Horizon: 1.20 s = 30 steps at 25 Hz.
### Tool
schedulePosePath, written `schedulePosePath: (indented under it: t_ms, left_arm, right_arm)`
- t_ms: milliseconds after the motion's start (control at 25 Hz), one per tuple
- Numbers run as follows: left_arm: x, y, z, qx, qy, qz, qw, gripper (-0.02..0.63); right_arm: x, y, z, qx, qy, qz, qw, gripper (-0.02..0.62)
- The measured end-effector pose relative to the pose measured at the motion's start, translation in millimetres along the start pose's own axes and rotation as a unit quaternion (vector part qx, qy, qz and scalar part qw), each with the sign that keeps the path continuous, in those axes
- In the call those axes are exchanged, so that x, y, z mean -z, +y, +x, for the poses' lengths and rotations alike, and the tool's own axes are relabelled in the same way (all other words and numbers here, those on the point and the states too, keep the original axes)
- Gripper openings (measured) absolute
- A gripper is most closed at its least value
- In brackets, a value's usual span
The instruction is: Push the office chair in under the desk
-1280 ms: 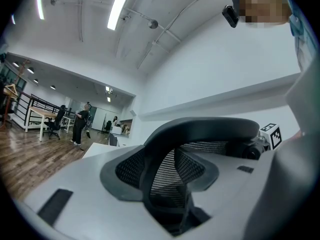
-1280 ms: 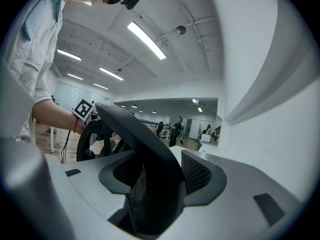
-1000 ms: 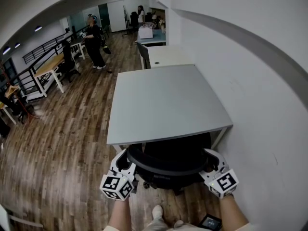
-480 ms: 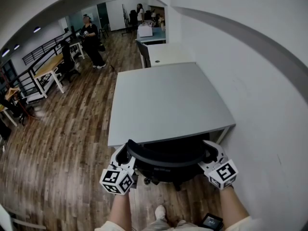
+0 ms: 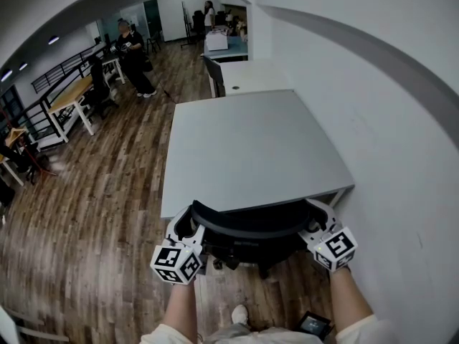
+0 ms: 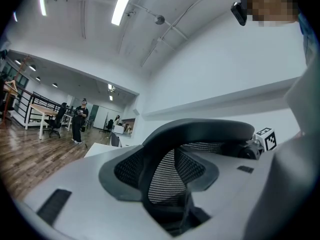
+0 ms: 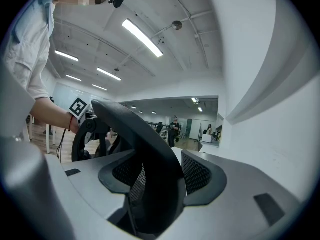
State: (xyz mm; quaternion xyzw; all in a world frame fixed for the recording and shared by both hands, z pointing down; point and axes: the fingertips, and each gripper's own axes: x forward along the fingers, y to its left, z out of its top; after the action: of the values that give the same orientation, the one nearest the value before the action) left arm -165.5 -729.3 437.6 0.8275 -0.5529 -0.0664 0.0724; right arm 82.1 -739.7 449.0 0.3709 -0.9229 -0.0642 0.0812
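Observation:
The black office chair (image 5: 247, 229) stands at the near edge of the grey desk (image 5: 244, 145), its seat hidden under the top and only its curved backrest and part of the base showing. My left gripper (image 5: 188, 225) is shut on the backrest's left end, and my right gripper (image 5: 315, 218) is shut on its right end. In the left gripper view the backrest rim (image 6: 200, 130) runs between the jaws of the left gripper (image 6: 165, 181). In the right gripper view the same rim (image 7: 142, 134) fills the gap of the right gripper (image 7: 160, 184).
A white wall (image 5: 401, 156) runs close along the desk's right side. A second desk (image 5: 247, 79) stands beyond. A person (image 5: 133, 49) stands far back on the wooden floor (image 5: 93, 213), near more desks (image 5: 68, 99). My shoe (image 5: 237, 314) and a dark device (image 5: 313, 325) are below.
The chair has rolled forward, further under the desk, so less of its seat shows. Both grippers moved forward with the backrest, still holding its two ends.

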Motion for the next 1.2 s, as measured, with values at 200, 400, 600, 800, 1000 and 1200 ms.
schedulePosePath:
  t_ms: [200, 400, 600, 800, 1000, 1200]
  left_arm:
    - [-4.3, 7.6, 7.7, 0.011, -0.005, -0.003, 0.9999, 0.184]
    - [-14.2, 19.6, 15.4, 0.018, -0.026, 0.000, 0.9995, 0.184]
    - [-16.3, 26.8, 21.9, 0.009, -0.040, -0.009, 0.9991, 0.186]
    - [-20.3, 35.0, 27.3, -0.006, -0.036, -0.009, 0.9993, 0.186]
    - [-22.8, 40.4, 35.9, -0.014, -0.035, -0.010, 0.9992, 0.186]
    - [-22.3, 49.6, 49.6, -0.018, -0.033, -0.008, 0.9993, 0.184]
  right_arm:
    - [-2.7, -7.1, 11.8, 0.008, -0.003, 0.003, 1.000, 0.249]
    - [-10.0, -14.1, 28.1, 0.024, -0.016, 0.001, 1.000, 0.255]
    - [-9.6, -17.1, 37.2, 0.030, -0.013, 0.013, 0.999, 0.259]
    - [-13.8, -18.2, 47.3, 0.019, -0.007, 0.018, 1.000, 0.259]
    - [-15.1, -25.4, 57.4, 0.009, -0.003, 0.023, 1.000, 0.259]
    - [-12.1, -37.7, 73.4, 0.010, -0.002, 0.035, 0.999, 0.259]
